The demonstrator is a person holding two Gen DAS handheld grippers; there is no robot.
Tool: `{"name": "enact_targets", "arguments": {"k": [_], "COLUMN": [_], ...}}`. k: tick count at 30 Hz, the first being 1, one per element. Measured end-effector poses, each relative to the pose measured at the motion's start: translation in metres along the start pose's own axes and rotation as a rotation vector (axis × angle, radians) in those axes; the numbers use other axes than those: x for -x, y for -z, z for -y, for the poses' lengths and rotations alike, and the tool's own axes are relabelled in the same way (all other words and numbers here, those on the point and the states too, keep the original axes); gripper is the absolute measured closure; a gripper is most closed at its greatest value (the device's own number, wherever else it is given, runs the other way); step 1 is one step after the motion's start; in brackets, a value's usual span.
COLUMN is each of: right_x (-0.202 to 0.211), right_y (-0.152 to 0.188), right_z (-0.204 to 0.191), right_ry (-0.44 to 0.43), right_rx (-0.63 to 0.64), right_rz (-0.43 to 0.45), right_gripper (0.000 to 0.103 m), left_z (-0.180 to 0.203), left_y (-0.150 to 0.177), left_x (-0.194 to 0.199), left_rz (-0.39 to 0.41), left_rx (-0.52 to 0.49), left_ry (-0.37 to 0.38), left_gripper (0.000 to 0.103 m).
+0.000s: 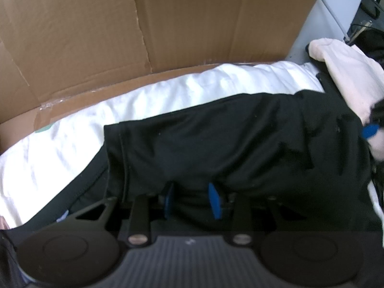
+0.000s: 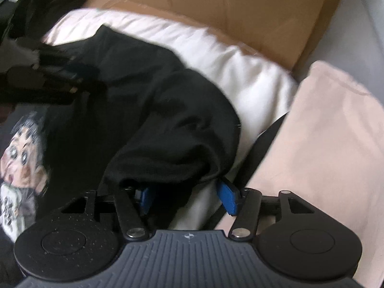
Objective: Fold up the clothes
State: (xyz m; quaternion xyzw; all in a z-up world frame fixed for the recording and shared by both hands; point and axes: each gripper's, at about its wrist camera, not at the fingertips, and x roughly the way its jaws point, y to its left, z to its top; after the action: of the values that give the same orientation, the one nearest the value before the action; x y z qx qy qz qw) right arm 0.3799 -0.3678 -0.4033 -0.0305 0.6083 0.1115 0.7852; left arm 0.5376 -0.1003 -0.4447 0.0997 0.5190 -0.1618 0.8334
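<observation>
A brown cardboard sheet (image 1: 168,24) stood behind everything, its lower flap running along the far edge of a white cloth (image 1: 168,91) spread over the surface. On that cloth lay the black T-shirt (image 1: 228,144), filling the middle of both views; its hemmed sleeve reached left in the left wrist view, and the right wrist view showed a cartoon face print (image 2: 21,148) on its front at the left edge. A pale pink folded garment (image 2: 324,148) sat just beside the shirt on the right, with a dark strap or strip between it and the white cloth. The left tongs (image 1: 192,200) had a bunch of the black fabric between their blue pads (image 1: 214,200), which stood partly apart; whether they gripped it could not be told. The right tongs (image 2: 187,198) stood apart, a draped fold of the shirt hanging over and between their blue pads (image 2: 228,199).
</observation>
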Motion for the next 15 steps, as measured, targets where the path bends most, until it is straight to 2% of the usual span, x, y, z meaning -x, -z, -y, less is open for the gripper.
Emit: {"name": "enact_targets", "arguments": {"k": [1,2,3,4,5,8,15], "right_x": [-0.002,-0.004,-0.005,-0.006,-0.004,0.011,0.067], "right_y": [0.003,0.005,0.006,0.007,0.006,0.002,-0.013], "right_z": [-0.002,-0.003,-0.002,-0.001,-0.001,0.000,0.012], "right_ry": [-0.001,-0.001,-0.012,-0.026,-0.037,-0.015,0.114], "right_rx": [0.003,0.004,-0.006,-0.019,-0.025,0.005,0.080], "right_rz": [0.002,0.005,0.007,0.008,0.010,0.033,0.079], "right_gripper": [0.047,0.057,0.072,0.084,0.101,0.102,0.102], "left_z": [0.000,0.000,0.000,0.000,0.001,0.000,-0.002], "left_y": [0.000,0.001,0.001,0.001,0.001,0.002,0.000], "left_x": [0.000,0.000,0.001,0.001,0.001,0.001,0.000], "left_rz": [0.001,0.002,0.003,0.003,0.002,0.001,-0.005], "left_rx": [-0.001,-0.002,-0.003,-0.003,-0.004,-0.005,-0.009], "left_ry": [0.000,-0.001,-0.001,-0.001,0.000,0.001,0.006], "left_gripper": [0.067,0.067,0.067,0.068,0.068,0.068,0.068]}}
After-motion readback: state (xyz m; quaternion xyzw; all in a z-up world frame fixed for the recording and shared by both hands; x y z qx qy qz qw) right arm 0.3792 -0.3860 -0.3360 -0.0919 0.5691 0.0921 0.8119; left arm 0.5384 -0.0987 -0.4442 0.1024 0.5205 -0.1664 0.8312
